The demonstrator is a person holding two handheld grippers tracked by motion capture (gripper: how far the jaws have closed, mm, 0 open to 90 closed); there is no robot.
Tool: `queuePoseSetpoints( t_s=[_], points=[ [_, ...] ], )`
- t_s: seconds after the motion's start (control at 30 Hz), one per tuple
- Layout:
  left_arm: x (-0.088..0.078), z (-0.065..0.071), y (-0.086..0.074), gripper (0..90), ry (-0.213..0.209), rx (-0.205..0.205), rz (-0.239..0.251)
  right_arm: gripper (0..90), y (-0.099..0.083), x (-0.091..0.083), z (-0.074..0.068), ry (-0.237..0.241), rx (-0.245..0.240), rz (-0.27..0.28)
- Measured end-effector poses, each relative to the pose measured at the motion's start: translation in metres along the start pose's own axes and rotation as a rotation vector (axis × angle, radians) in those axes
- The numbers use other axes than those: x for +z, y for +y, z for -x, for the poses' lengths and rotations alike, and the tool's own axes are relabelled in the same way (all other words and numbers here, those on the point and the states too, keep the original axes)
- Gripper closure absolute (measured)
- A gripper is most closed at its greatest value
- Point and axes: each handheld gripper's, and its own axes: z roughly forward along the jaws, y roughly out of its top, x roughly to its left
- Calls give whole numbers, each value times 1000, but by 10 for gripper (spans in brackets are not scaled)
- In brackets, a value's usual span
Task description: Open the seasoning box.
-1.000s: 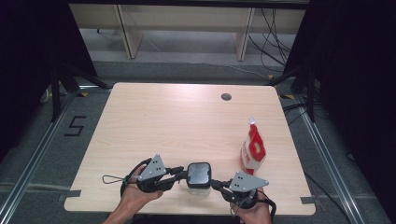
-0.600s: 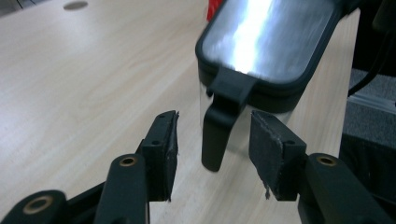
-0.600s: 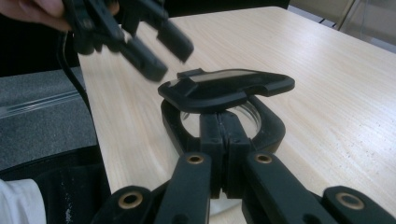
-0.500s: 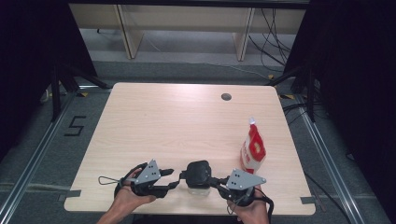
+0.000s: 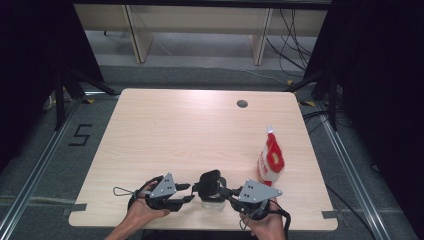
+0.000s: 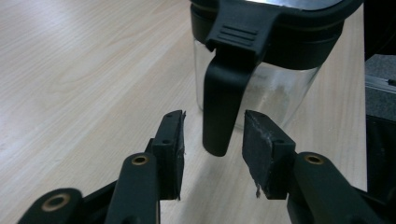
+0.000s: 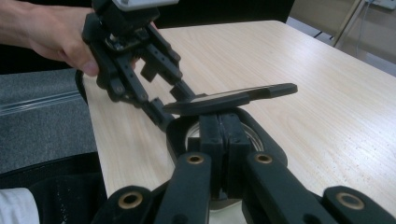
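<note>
The left hand-held gripper (image 6: 212,140) has just been closing, its pads either side of the glass jar's (image 5: 210,192) black handle (image 6: 223,102), not pressing. The right hand-held gripper (image 7: 224,135) is clenched at the jar's rim. The jar stands at the near edge of the pale wooden counter (image 5: 190,130); a red-and-white pouch (image 5: 270,160) stands right; grey floor beyond

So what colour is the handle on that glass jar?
Black, like its lid; the handle of the glass jar shows best in the left gripper view.
</note>
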Motion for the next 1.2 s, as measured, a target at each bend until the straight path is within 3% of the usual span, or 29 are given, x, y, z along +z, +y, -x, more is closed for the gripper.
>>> queuePoseSetpoints(
  t_s=[0.03, 0.2, 0.37, 1.2],
  points=[
    [2, 2, 0, 595, -1, -18, 15, 900, 1, 0, 0, -20, -13, 8],
    [4, 3, 2, 661, -10, -18, 18, 900, 5, 2, 0, -10, -12, 2],
    [3, 3, 2, 728, 11, -24, 12, 900, 10, 5, -1, -7, -23, 3],
    [2, 7, 5, 738, 32, -36, -18, 900, 33, 25, -11, 26, -56, 11]
  ],
)
